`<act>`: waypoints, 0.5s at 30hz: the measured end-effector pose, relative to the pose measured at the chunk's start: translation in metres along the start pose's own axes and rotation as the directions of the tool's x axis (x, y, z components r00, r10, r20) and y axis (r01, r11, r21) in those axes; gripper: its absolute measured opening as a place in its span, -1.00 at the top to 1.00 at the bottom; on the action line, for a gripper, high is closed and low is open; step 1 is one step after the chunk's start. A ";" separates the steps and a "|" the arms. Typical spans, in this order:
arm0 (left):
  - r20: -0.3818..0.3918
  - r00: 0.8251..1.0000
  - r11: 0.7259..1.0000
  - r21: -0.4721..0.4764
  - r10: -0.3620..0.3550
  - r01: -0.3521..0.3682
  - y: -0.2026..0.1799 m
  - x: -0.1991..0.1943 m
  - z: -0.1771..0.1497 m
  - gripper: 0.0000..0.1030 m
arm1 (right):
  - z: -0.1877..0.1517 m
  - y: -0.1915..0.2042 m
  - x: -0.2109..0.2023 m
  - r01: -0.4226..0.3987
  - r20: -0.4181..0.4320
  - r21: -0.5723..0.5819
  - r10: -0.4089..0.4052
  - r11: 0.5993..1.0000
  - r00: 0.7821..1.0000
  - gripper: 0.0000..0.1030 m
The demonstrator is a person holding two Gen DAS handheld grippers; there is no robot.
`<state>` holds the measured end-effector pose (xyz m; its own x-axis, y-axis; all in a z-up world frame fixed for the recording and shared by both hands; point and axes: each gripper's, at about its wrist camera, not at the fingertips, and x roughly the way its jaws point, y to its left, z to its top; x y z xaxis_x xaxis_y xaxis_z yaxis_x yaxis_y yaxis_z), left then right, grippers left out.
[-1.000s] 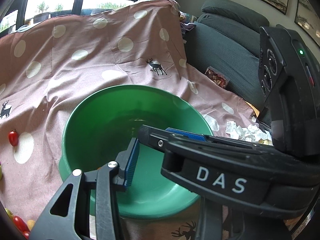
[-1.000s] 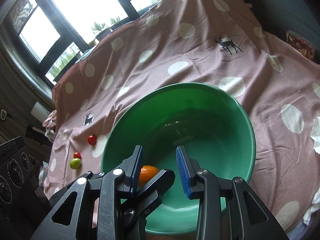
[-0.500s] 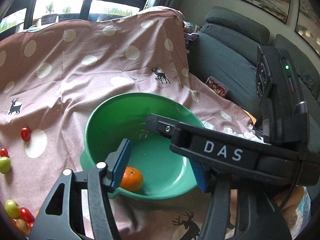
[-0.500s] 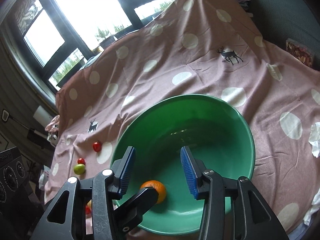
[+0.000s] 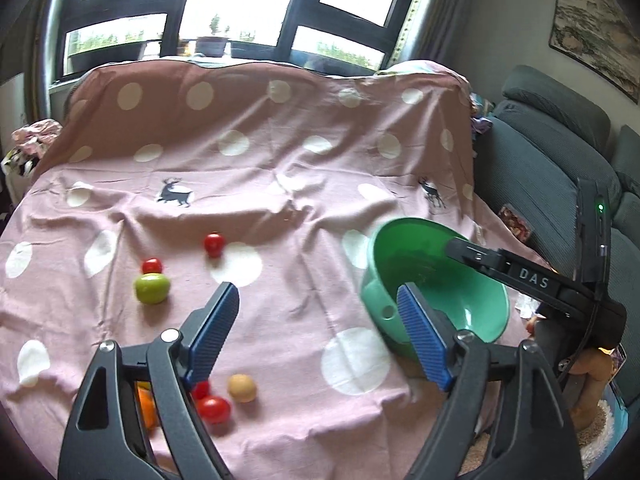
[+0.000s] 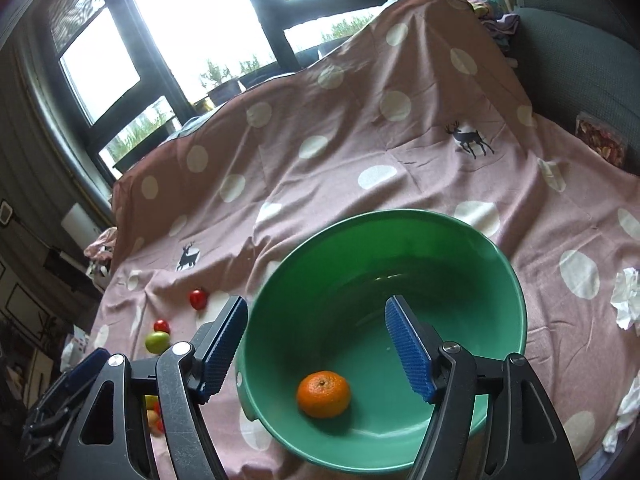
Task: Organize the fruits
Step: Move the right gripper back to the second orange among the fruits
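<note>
On the dotted cloth (image 5: 280,152), both claws (image 5: 320,336) (image 6: 316,348) have just spread, empty, near the bowl's rim (image 6: 516,292).

A pink cloth (image 5: 280,168) dotted with white circles and printed with dark deer covers the whole surface and climbs at the back toward the window. On it sits a green bowl (image 6: 508,280), off to the right in the left wrist view. Across the cloth to the left lie loose fruits: a red tomato (image 5: 213,244), a second red one (image 5: 152,266) touching a green fruit (image 5: 151,289), and, nearer the camera, a tan round fruit (image 5: 241,387) beside another red tomato (image 5: 214,409) (more fruit is half hidden behind the gripper frame). Crumpled white paper (image 6: 628,300) lies near the cloth's right edge.
</note>
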<state>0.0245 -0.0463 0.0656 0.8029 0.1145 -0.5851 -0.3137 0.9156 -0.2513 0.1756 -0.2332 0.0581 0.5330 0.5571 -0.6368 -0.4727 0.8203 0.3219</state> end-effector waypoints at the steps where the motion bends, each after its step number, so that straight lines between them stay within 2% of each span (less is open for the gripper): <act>1: 0.005 1.000 0.999 -0.020 0.029 -0.029 0.010 -0.005 -0.001 -0.60 | -0.001 0.004 0.000 0.004 0.000 -0.010 -0.004 1.000 1.000 -0.39; 5: 0.020 0.992 0.987 -0.103 0.125 -0.123 0.053 -0.023 -0.011 -0.63 | -0.005 0.021 0.005 0.005 -0.010 -0.055 -0.005 0.998 1.000 -0.39; 10: 0.032 0.973 0.953 -0.213 0.227 -0.215 0.099 -0.035 -0.021 -0.63 | -0.015 0.048 0.011 -0.005 -0.021 -0.133 0.002 0.991 1.000 -0.39; 15: 0.026 0.961 0.922 -0.291 0.275 -0.256 0.131 -0.041 -0.026 -0.63 | -0.027 0.078 0.018 -0.075 -0.064 -0.197 0.063 0.978 0.996 -0.39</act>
<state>-0.0623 0.0590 0.0368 0.6983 0.3721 -0.6114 -0.6423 0.7027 -0.3059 0.1296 -0.1621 0.0530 0.4558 0.5982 -0.6591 -0.6401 0.7348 0.2243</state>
